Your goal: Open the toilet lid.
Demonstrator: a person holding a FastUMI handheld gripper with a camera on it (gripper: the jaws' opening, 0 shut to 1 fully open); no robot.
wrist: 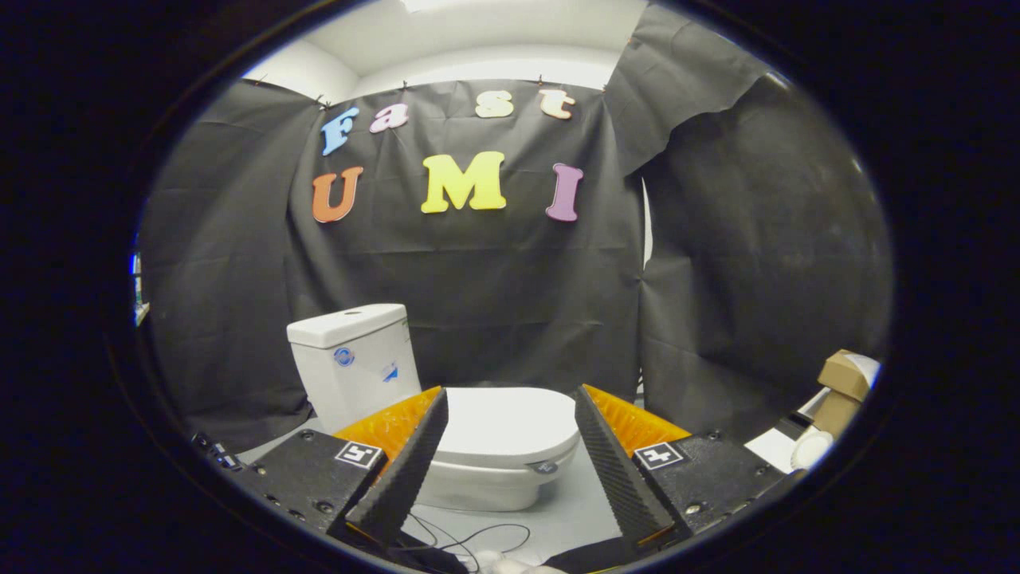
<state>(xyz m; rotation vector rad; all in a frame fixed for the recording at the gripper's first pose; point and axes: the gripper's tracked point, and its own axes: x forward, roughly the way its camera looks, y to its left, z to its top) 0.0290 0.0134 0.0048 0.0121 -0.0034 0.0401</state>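
Observation:
A white toilet stands on the floor against the black cloth wall. Its lid point(502, 418) lies flat and closed on the bowl point(486, 478). The tank point(355, 359) rises behind the lid on the left. My gripper point(510, 406) is open, its two fingers spread wide with nothing between them. The closed lid shows in the gap between the fingers, some way beyond their tips. The left finger point(410, 470) covers the lid's left edge.
Brown cardboard boxes point(841, 387) and white items point(809, 446) sit to the right of the toilet. Thin dark cables point(470, 538) lie on the grey floor point(570, 510) just in front of the bowl. Black cloth hangs behind and on both sides.

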